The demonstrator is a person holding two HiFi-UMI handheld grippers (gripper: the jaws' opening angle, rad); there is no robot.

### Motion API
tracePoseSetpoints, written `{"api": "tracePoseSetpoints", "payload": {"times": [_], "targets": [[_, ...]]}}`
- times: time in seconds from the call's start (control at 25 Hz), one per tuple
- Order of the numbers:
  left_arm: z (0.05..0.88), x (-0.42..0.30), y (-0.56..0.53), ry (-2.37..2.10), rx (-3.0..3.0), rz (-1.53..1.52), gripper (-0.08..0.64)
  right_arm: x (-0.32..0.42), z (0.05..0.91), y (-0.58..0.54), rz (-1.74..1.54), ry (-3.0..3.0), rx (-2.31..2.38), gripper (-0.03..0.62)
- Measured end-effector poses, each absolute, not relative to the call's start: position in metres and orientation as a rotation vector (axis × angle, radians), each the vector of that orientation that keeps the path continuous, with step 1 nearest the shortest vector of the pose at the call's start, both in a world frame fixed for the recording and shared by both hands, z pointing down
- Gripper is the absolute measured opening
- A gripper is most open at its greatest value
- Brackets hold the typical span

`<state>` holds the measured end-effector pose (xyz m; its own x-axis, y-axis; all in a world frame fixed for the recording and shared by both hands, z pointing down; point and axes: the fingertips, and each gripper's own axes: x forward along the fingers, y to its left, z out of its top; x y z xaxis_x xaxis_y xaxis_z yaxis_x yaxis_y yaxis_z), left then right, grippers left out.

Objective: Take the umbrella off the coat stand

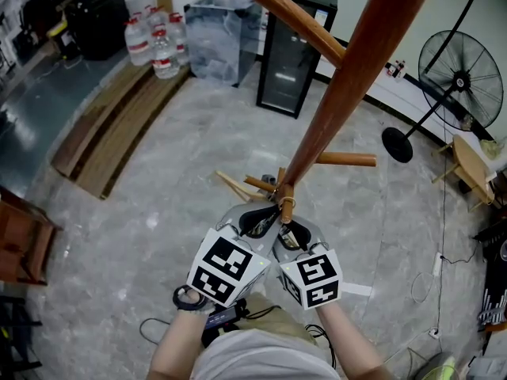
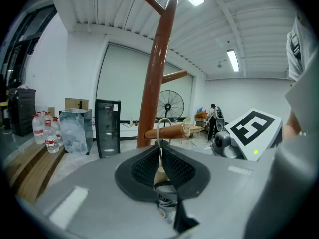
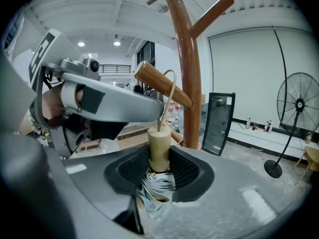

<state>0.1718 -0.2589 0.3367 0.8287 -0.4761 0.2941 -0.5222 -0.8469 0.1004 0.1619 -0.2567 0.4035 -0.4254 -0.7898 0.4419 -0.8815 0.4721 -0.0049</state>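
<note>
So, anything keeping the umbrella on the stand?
Yes. The umbrella's loop is hooked around a peg of the stand, so it must slide off the peg's free end. The left gripper pinches the loop, the right gripper clamps the handle. Nothing else visible blocks.

Side by side near the bottom of the head view, the left gripper (image 1: 260,220) sat just left of the right gripper (image 1: 293,234), both close against the coat stand (image 1: 348,77). The umbrella handle (image 3: 159,148) stood upright between the right gripper's jaws. Its cord (image 3: 162,116) ran up over a peg (image 3: 154,78) and passed between the left gripper's jaws. Behind the stand stood a cabinet (image 1: 295,50), with a bin (image 1: 222,38) to its left, water bottles (image 1: 158,42) further left, and a fan (image 1: 463,77) off to the right.
</note>
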Motion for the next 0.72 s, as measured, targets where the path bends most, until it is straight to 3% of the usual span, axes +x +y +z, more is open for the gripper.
{"api": "tracePoseSetpoints", "payload": {"times": [0.72], "targets": [[0.318, 0.158, -0.237, -0.75, 2.875, 0.327, 0.025, 0.148, 0.383, -0.236, 0.303, -2.357, 1.426, 0.126]]}}
